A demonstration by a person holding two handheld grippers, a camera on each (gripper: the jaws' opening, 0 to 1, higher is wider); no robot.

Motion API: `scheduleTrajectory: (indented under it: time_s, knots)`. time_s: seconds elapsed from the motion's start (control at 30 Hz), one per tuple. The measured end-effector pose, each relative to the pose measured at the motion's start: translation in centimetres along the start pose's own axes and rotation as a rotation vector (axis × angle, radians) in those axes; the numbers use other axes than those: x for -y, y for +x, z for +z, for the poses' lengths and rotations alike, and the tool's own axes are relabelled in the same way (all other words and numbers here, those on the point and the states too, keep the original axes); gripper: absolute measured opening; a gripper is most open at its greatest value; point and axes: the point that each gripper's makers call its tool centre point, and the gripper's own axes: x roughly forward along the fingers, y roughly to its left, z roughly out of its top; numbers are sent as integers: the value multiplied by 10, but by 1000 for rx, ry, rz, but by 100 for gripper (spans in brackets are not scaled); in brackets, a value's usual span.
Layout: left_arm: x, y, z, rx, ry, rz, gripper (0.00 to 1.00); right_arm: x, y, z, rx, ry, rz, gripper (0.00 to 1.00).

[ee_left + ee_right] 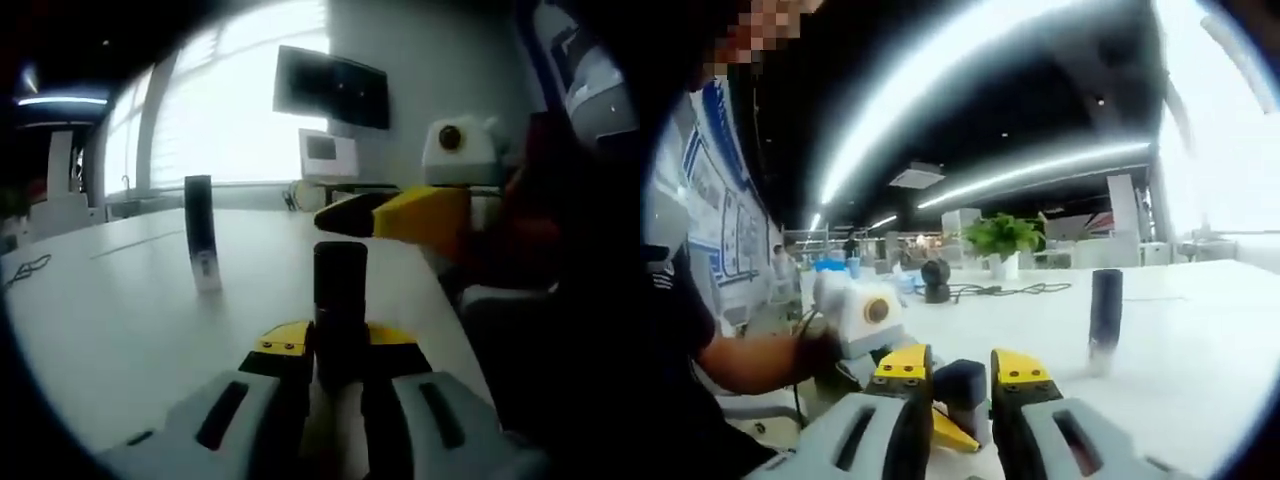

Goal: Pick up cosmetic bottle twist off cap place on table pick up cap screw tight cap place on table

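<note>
1. One wide white desk (120, 330) carries everything, with bright windows (240, 100) behind it in the left gripper view.
2. One wall screen (332, 88) hangs above a smaller monitor (326, 153) at the far side of the desk.
3. The left tool (336, 375) is clenched on a dark cosmetic bottle (340, 310), which stands upright between its jaws above the desk.
4. The right tool (960, 385) has its yellow-tipped jaws on either side of the bottle's dark cap (961, 383); whether they press it cannot be told.
5. In the left gripper view the right tool (345, 218) reaches in from the right, just above the bottle's top.
6. A second dark bottle (201, 232) stands alone farther out on the desk.
7. A potted plant (1004, 240) and a black cable (1005, 291) sit at the desk's far end.
</note>
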Motion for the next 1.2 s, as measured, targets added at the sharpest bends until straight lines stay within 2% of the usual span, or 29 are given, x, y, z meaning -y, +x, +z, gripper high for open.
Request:
scheduleTrajectory:
  time_s: [0.13, 0.27, 0.37, 0.43, 0.53, 0.67, 0.93, 1.03, 1.2]
  knots:
    - [1, 0, 0, 1, 1, 3, 9, 1, 2, 2, 2, -12, -69, 18]
    - [0, 0, 0, 0, -6, 10, 9, 6, 4, -1, -17, -75, -155, 17]
    - [0, 0, 0, 0, -3, 11, 9, 4, 7, -2, -14, -32, -183, 17]
    - [0, 0, 0, -1, -5, 10, 9, 4, 9, -4, -23, -34, -206, 17]
    - [1, 0, 0, 0, -5, 9, 9, 10, 11, -9, -45, -79, -281, 18]
    - [1, 0, 0, -1, -8, 10, 9, 6, 16, -10, -46, -68, -293, 18]
    - [1, 0, 0, -1, -4, 8, 9, 8, 15, -15, -54, -124, -356, 15]
    - [1, 0, 0, -1, -3, 8, 9, 7, 14, -15, -42, -115, -366, 13]
    - [2, 0, 0, -2, -2, 8, 9, 6, 13, -14, -37, -142, -341, 12]
